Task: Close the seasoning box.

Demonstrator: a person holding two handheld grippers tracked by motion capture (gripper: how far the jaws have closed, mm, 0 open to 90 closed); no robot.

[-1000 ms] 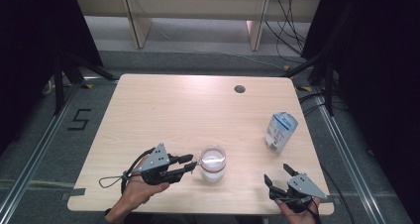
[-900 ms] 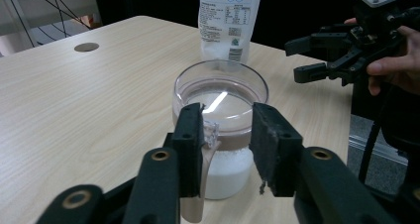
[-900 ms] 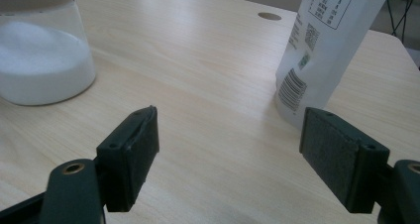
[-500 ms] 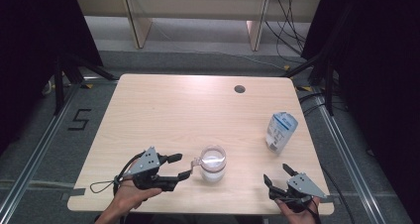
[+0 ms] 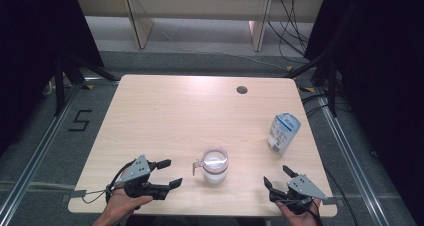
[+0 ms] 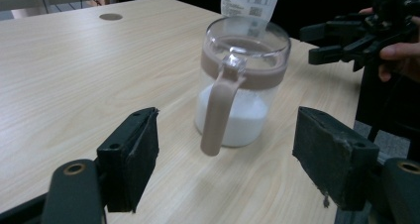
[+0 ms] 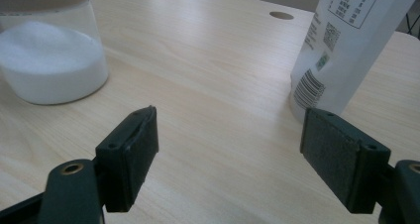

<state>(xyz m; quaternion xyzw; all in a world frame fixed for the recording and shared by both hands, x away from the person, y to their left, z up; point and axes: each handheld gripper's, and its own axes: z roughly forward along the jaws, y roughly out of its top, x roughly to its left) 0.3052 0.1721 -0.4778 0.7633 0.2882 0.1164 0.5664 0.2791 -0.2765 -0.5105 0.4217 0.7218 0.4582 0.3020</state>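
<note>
A white carton (image 5: pixel 284 132) stands near the table's (image 5: pixel 165 116) right edge.

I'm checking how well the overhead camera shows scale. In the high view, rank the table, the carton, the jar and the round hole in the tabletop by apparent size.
1. Table
2. Carton and jar: they look too alike to rank
3. Hole

left gripper (image 5: pixel 166 173): black body, grey three-cornered plate on top, black cable looping off its left side | right gripper (image 5: pixel 278 176): black, same grey plate, black cable at the near edge | fingers (image 6: pixel 131 157): flat black blocks with rough dark pads, brass-ringed screw holes at the base | hands: bare, no sleeves seen
</note>
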